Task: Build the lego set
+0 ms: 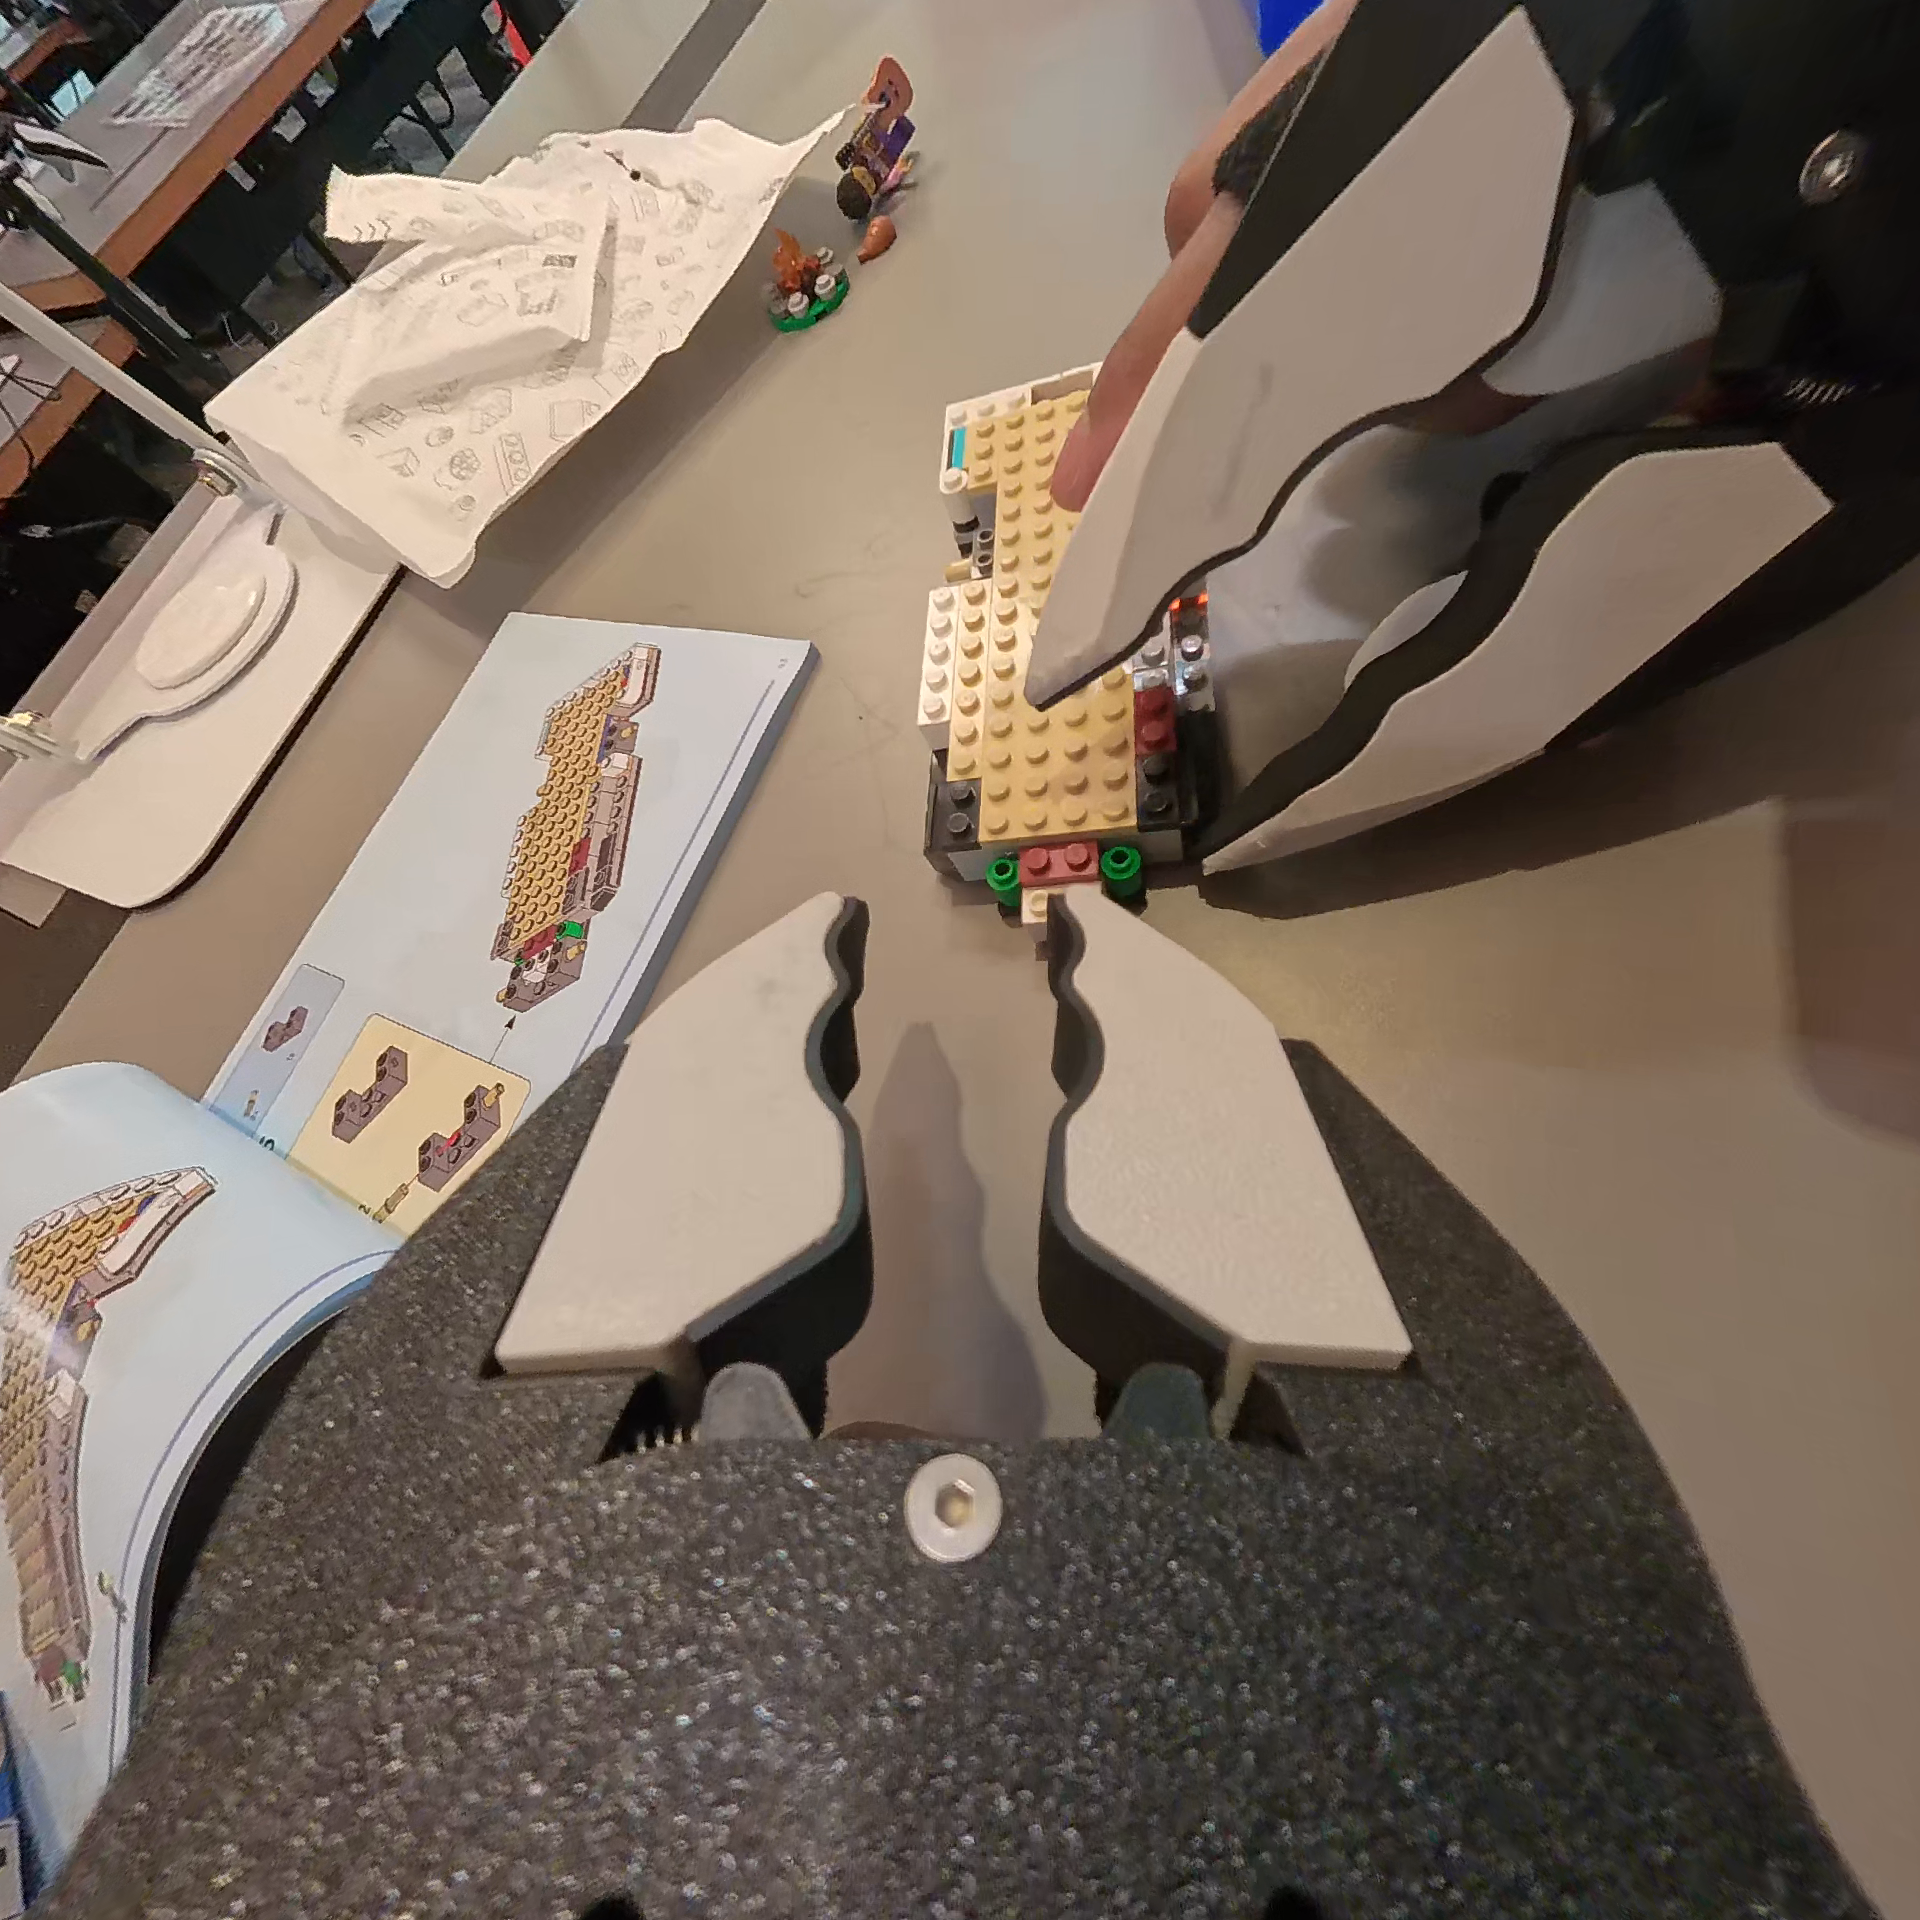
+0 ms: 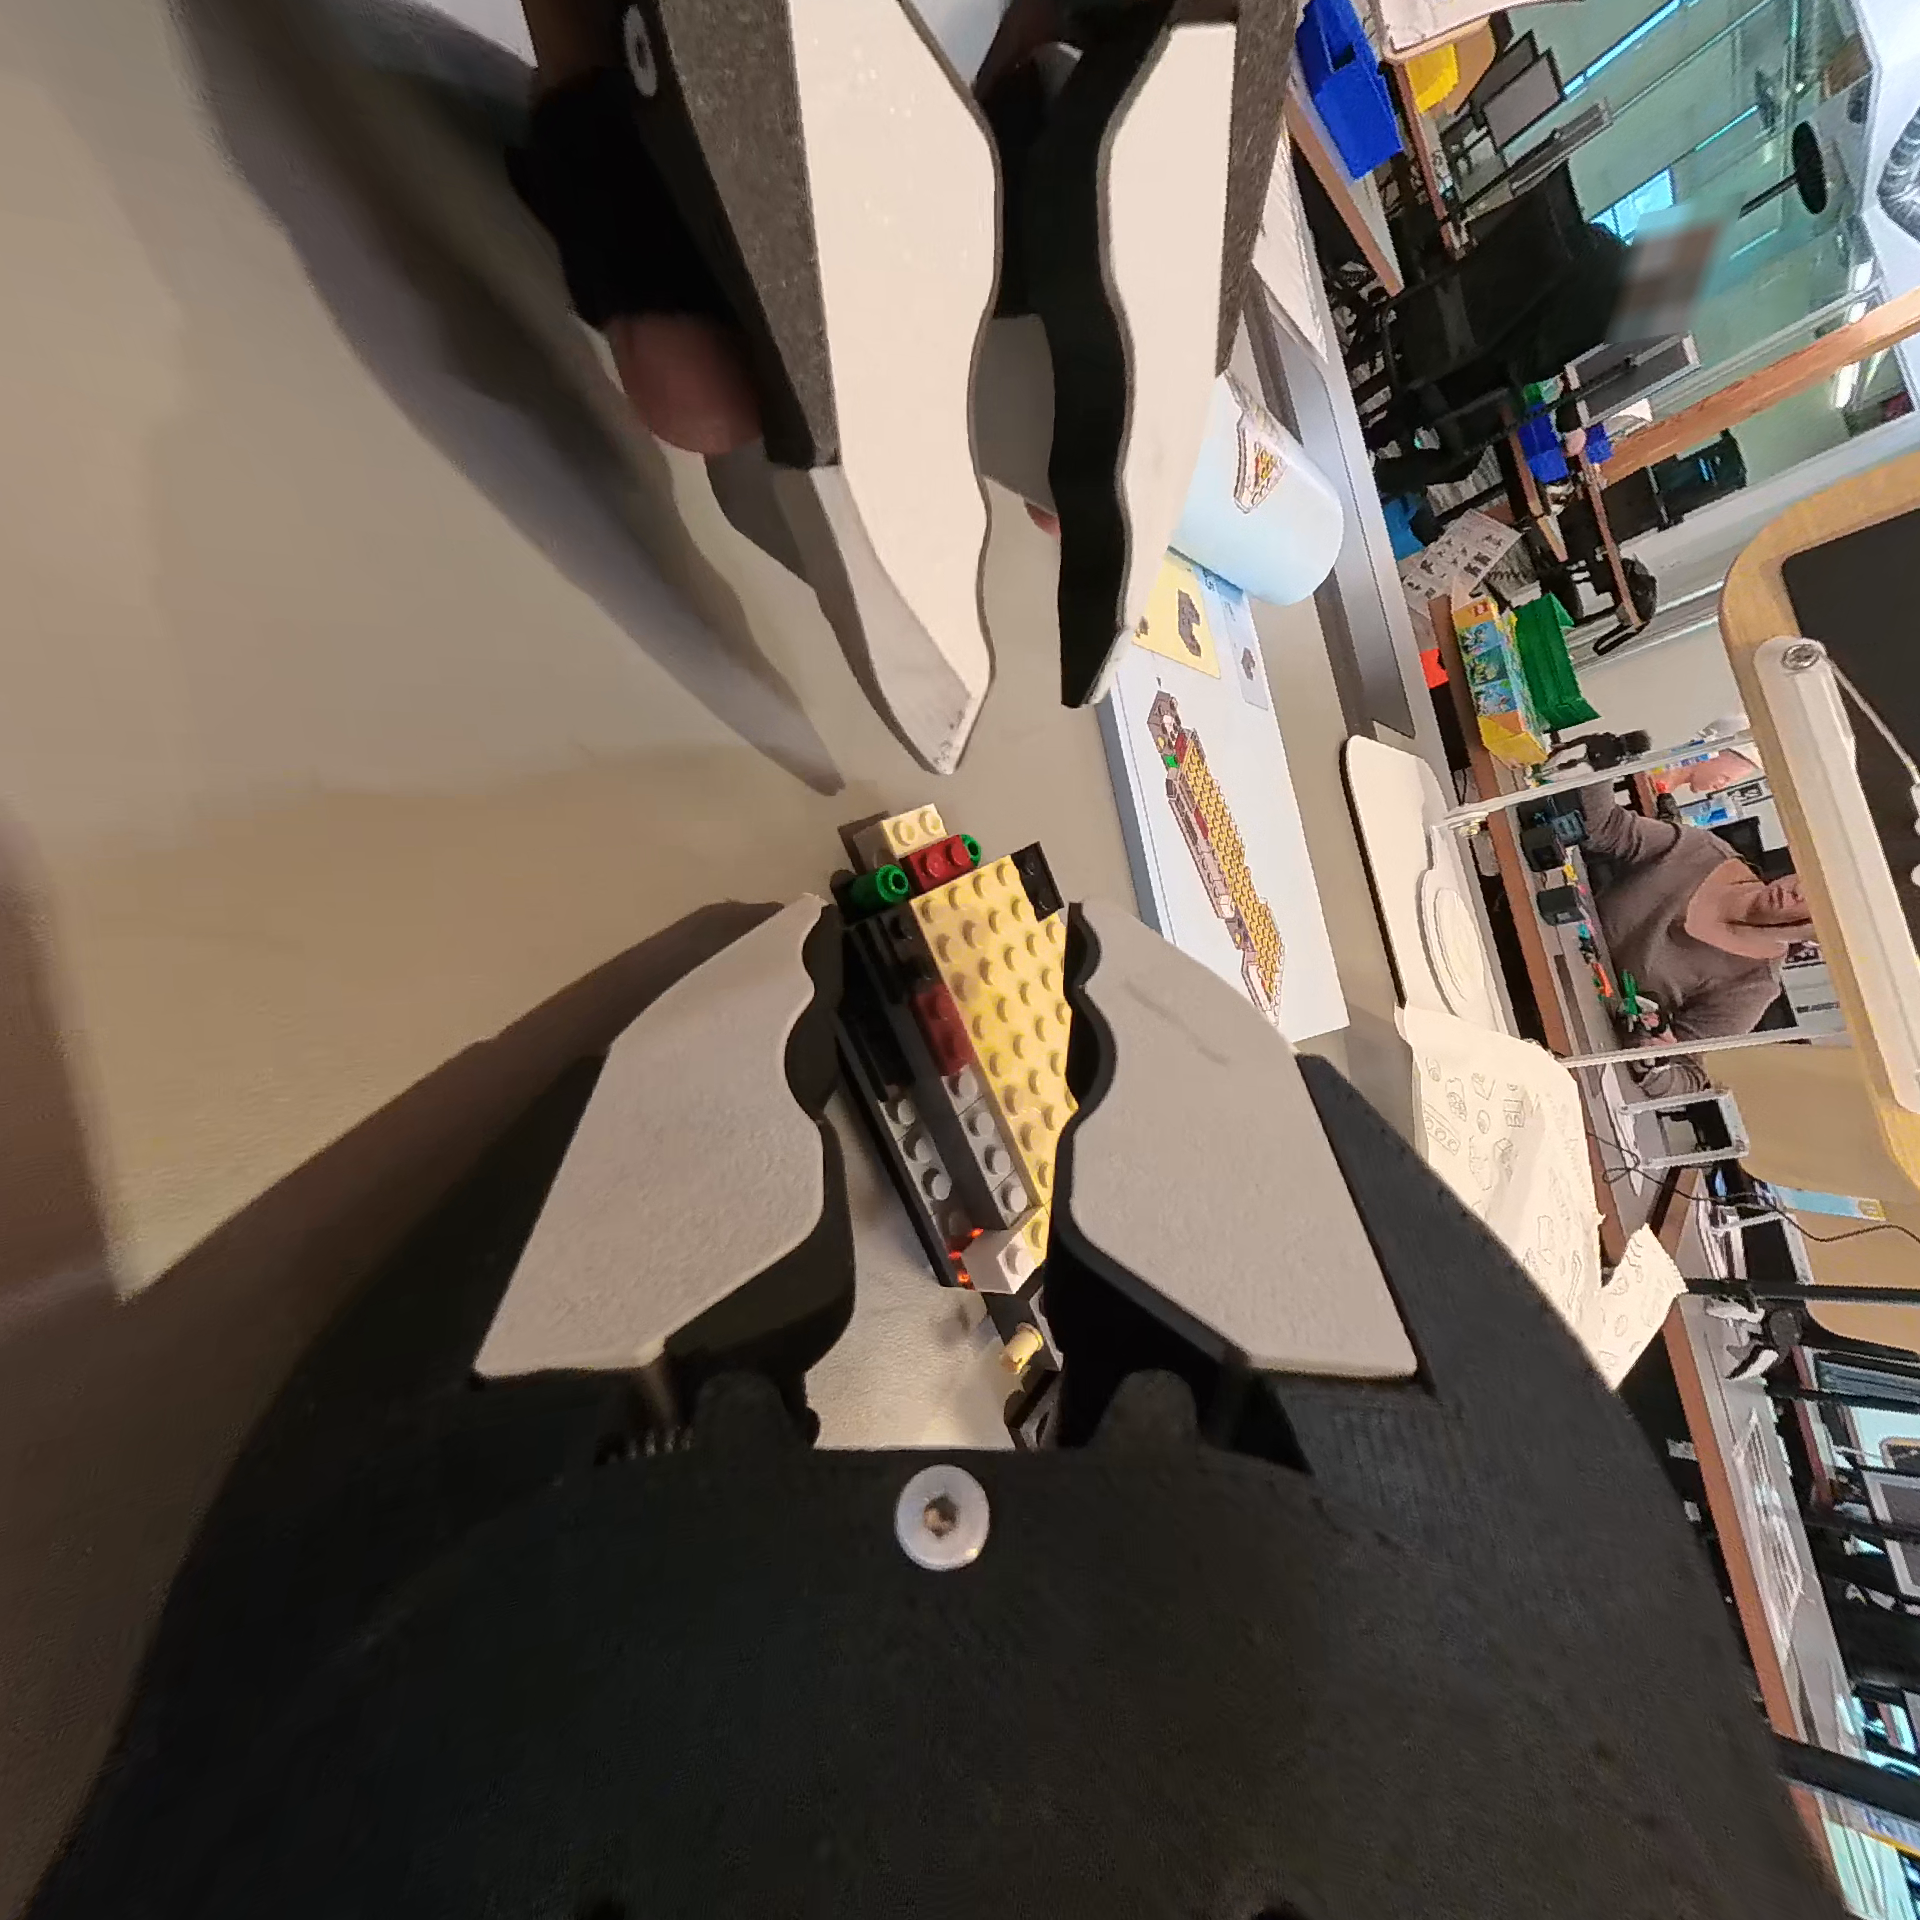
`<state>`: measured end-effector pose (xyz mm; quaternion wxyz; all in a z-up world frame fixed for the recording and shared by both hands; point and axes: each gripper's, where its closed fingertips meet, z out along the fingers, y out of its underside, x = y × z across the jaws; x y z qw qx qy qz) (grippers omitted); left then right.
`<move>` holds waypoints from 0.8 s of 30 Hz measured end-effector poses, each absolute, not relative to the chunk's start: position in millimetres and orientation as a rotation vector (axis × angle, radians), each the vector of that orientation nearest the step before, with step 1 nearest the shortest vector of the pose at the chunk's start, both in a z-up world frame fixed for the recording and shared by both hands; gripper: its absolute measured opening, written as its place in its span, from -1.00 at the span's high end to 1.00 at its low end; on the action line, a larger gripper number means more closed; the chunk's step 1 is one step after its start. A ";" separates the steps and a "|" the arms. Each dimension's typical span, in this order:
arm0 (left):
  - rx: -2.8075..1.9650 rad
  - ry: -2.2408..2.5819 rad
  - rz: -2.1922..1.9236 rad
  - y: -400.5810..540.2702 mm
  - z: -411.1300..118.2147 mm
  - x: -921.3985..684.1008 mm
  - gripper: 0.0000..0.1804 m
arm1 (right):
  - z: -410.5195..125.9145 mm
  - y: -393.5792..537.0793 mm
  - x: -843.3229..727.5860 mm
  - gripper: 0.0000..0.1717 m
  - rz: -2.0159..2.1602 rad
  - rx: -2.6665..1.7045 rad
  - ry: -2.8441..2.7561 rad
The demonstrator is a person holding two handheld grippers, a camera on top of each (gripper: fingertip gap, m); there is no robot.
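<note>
1. Brick model (image 1: 1049,717), long and flat with a tan studded top, is seen lying on a grey table (image 1: 1455,1091). White bricks run along one edge of it, and black, grey and dark red bricks along the other.
2. At the model's near end, two green round studs (image 1: 1003,871) are set on either side of a small dark red plate (image 1: 1060,860).
3. Right gripper (image 2: 940,914) is seen straddling the model across its width. One finger is laid along the black side wall and the other over the tan top; both appear to press on the model, though the contact itself is partly hidden.
4. Left gripper (image 1: 961,914) is held just before the model's near end with its fingers apart. Only bare table is seen between them. Its right fingertip (image 1: 1081,920) is placed just beside a small cream brick at that end; whether it touches cannot be told.
5. Open instruction booklet (image 1: 582,831), pale blue with building diagrams, is laid to the left of the model.
6. Crumpled white printed paper (image 1: 499,312) is seen farther back on the table.
7. Small brick campfire (image 1: 805,286) and a toy figure (image 1: 878,156) are placed beyond the paper, well apart from both grippers.
</note>
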<state>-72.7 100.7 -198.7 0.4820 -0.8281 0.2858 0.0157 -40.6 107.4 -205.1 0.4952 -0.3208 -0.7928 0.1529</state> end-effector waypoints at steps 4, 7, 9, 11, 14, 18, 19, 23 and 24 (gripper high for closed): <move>-2.025 0.698 0.064 102.0 -200.1 -77.2 0.62 | -204.8 106.8 -40.7 0.53 0.386 -0.779 -1.918; -2.026 0.686 0.069 102.4 -199.5 -81.0 0.62 | -204.9 105.2 -40.8 0.54 0.388 -0.773 -1.920; -2.024 0.677 0.059 102.6 -198.5 -81.8 0.62 | -204.6 105.3 -41.4 0.54 0.393 -0.776 -1.918; -2.022 0.676 0.051 102.3 -198.0 -81.6 0.62 | -204.5 105.6 -41.7 0.54 0.404 -0.785 -1.916; -2.021 0.693 0.053 101.2 -198.9 -79.8 0.62 | -204.5 106.3 -41.7 0.54 0.400 -0.787 -1.916; -2.024 0.710 0.060 100.9 -200.5 -78.2 0.62 | -204.3 106.5 -41.9 0.54 0.414 -0.798 -1.913; -2.023 0.712 0.060 100.7 -200.4 -78.0 0.62 | -204.2 106.7 -42.0 0.54 0.419 -0.804 -1.911; -2.021 0.712 0.056 99.7 -200.1 -77.5 0.62 | -203.9 106.8 -42.2 0.54 0.429 -0.814 -1.907; -2.019 0.712 0.058 99.8 -199.9 -77.5 0.62 | -203.8 107.0 -42.3 0.54 0.431 -0.819 -1.905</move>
